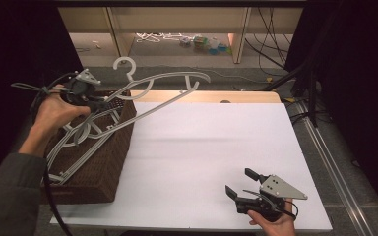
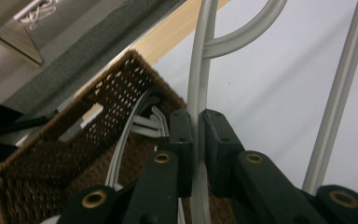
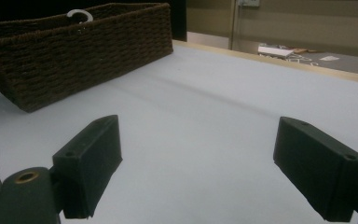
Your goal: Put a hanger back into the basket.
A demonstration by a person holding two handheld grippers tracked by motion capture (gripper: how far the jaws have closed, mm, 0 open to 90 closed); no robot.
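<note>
Basket (image 1: 98,162) beneath hanger (image 1: 167,96), left claw (image 2: 195,135) clamped on it

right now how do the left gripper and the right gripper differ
The left gripper is shut on a grey hanger, its jaws pinching the bar; the right gripper is open with nothing between its jaws. The left one is held up over the brown woven basket, at the table's left edge; the right one sits low over the bare white table, near its front right. Both have black jaws and are hand-held.
</note>
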